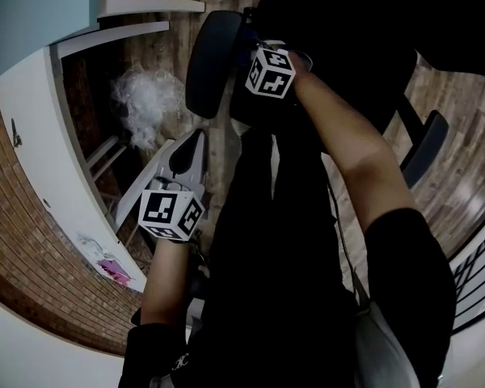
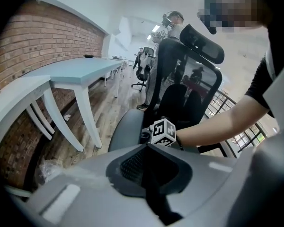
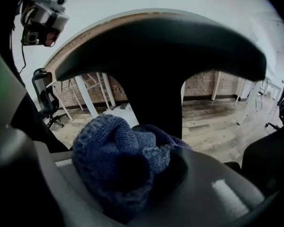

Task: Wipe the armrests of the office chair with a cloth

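Brick wall (image 2: 52, 37), wood floor (image 3: 217, 122); right hand-held gripper (image 3: 137, 170) clamps cloth (image 3: 111, 148) by armrest (image 3: 161, 56); left hand-held gripper (image 2: 151, 176) closed.

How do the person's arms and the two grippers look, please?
The left gripper and the right gripper are grey plastic with dark inner pads. Each carries a white cube with black square markers. The person wears short black sleeves; the forearms are bare.

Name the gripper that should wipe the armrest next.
Right. The right gripper is shut on the blue knitted cloth, close under the armrest pad; the left gripper is shut, empty, farther off.
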The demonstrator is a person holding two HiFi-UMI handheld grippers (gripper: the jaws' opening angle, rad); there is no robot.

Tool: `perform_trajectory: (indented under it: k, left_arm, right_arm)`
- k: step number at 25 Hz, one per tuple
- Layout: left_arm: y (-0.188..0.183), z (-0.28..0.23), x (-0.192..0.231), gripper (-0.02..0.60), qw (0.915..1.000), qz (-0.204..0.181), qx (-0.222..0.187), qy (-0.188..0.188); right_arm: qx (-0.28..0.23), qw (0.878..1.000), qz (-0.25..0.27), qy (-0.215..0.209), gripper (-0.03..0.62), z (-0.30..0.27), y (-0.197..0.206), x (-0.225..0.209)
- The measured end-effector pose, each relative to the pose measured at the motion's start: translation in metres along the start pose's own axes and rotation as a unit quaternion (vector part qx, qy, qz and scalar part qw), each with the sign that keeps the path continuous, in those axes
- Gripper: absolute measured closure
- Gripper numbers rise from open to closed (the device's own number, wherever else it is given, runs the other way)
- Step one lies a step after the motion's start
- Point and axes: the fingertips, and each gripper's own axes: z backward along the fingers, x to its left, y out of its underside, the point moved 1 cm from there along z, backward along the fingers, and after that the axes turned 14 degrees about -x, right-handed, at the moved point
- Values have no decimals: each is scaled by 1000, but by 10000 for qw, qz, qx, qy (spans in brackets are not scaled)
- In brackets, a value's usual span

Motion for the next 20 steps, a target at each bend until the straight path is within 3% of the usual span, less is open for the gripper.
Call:
perform_trajectory:
  k: [5, 11, 20]
  left_arm:
    - [-3, 0, 3, 575, 9999, 50, -40, -100]
    - [-9, 5, 2, 575, 9997, 145, -123, -174]
    - [-33, 25, -4, 575, 9978, 275, -485, -366]
  right_arm:
    - [522, 9981, -332, 60, 549, -17, 34, -16]
    - [603, 9966, -560, 40, 549, -11, 24, -15]
    - [-105, 9984, 309, 460, 549, 41, -46, 2]
